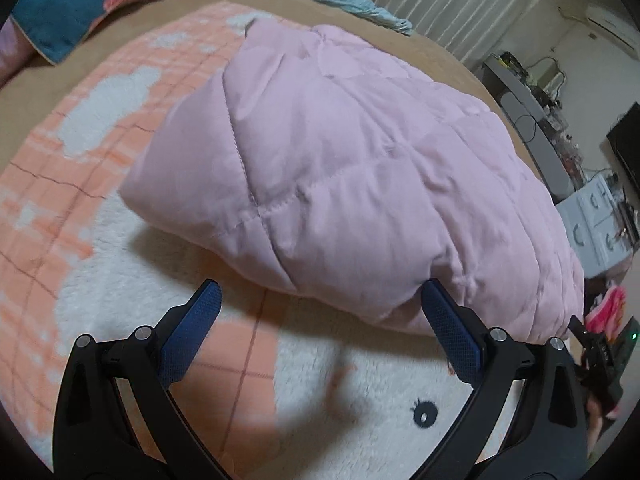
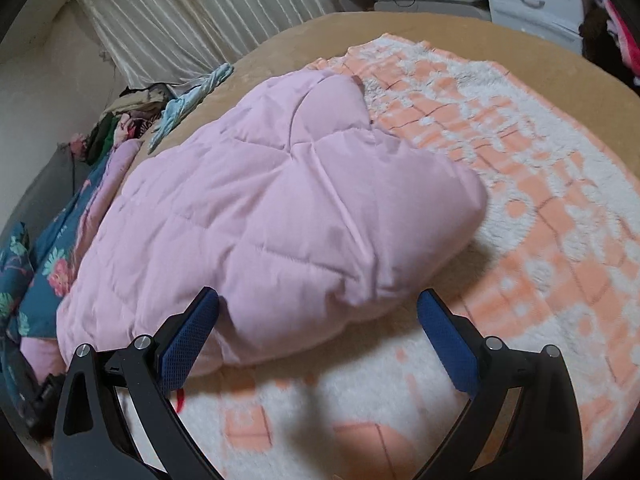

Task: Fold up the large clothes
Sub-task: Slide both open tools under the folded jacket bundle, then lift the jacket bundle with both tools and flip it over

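Jacket [image 1: 360, 168], 1; grippers [image 1: 320, 300], 2, empty.

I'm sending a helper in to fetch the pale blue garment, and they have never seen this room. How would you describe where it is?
Start at the bed with the tan cover. On it lies a puffy pink quilted coat. Beyond the coat, at the bed's far edge by the white pleated curtain, lies the pale blue garment, crumpled and thin. It is the only light blue thing there; the pile of clothes beside it is dark and mixed.
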Demonstrator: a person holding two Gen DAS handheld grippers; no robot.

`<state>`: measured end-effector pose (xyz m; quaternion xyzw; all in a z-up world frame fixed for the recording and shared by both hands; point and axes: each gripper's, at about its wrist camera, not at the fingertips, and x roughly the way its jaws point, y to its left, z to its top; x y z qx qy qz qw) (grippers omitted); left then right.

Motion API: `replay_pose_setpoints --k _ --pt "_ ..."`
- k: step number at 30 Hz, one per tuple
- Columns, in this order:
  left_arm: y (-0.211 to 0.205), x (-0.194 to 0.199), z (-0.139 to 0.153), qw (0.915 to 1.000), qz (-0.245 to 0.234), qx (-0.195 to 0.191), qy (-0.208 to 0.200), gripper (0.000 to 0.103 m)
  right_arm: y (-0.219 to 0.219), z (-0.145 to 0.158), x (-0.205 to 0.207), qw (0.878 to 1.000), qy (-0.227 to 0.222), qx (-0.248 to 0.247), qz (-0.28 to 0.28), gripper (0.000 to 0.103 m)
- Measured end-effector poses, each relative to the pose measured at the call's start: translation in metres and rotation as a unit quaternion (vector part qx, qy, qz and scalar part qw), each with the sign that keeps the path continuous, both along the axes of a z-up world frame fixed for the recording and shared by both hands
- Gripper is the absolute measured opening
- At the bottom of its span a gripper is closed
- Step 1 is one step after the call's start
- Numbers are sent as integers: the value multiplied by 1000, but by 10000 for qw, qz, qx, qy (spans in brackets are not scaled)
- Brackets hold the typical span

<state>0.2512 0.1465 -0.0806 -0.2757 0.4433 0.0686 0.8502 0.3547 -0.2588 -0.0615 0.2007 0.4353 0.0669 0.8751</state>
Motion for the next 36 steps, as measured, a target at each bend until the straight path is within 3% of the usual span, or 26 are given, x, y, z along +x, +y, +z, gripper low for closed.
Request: replay_pose_setpoints --k 10,13,17,23,30,32,34,36 --pt "14 13 -9 9958 152 -859 -269 95 -3 -16 26 9991 137 395 -65 99" --pt "20 14 -6 9919 293 -1127 -511 95 -4 -21 31 9986 144 497 -67 99" --pt "30 28 -17 9859 478 -1538 -443 95 -3 -24 37 9983 130 567 -43 99" --pt "37 39 -22 9808 686 -1733 -579 95 -2 -27 44 9983 72 581 45 99" --pt "29 51 -24 9843 740 -1462 -662 94 2 -32 48 9980 -64 618 101 99" --pt "28 54 -20 9864 718 -1313 -680 87 3 -32 48 9980 -123 616 104 99" --pt "22 53 -12 9904 642 -969 -750 76 6 -30 47 9980 -248 563 135 91" --pt "15 52 -2 9931 554 -621 -824 61 12 -25 43 9974 -459 467 292 71"
